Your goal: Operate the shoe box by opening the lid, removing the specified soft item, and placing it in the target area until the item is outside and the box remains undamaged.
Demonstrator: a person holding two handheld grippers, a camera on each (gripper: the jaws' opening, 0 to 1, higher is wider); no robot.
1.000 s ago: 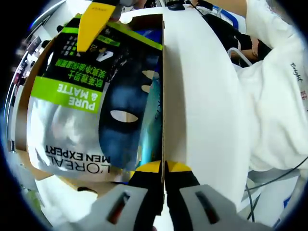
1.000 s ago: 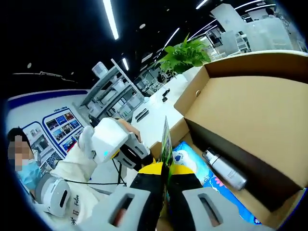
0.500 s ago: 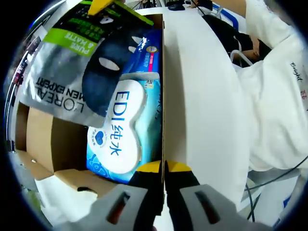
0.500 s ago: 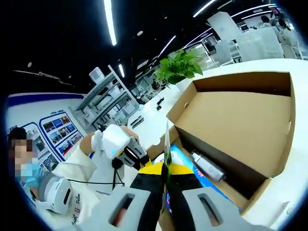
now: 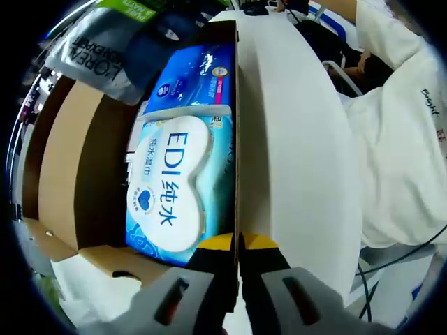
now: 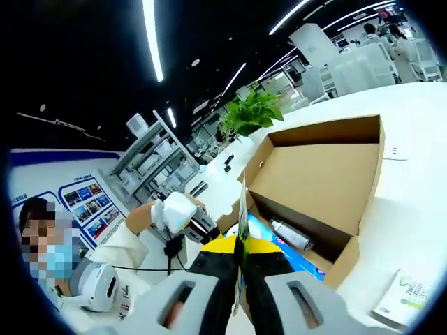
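A white counter (image 6: 412,209) in a large office with ceiling strip lights and a green potted plant (image 6: 253,112) carries an open brown cardboard shoe box (image 6: 314,174). In the right claw view, the box lid stands raised behind the box body, and a silver cylindrical bottle (image 6: 291,235) is seen lying inside against the back wall. The right claw (image 6: 240,246) is clenched on the thin edge of a flat grey-and-green sheet-mask sachet (image 6: 242,209), which is held upright above the box front. A small green-and-white packet (image 6: 405,296) lies on the counter beside the box.

In the left claw view, the left claw (image 5: 237,244) is clamped on the box's vertical side wall (image 5: 236,139). A blue-and-white soft wet-wipes pack (image 5: 174,188) lies flat inside the box (image 5: 63,181). The sachet (image 5: 105,45) is seen lifted at the box's far end, above the wipes. A person's white sleeve (image 5: 398,139) is seen beside the box.
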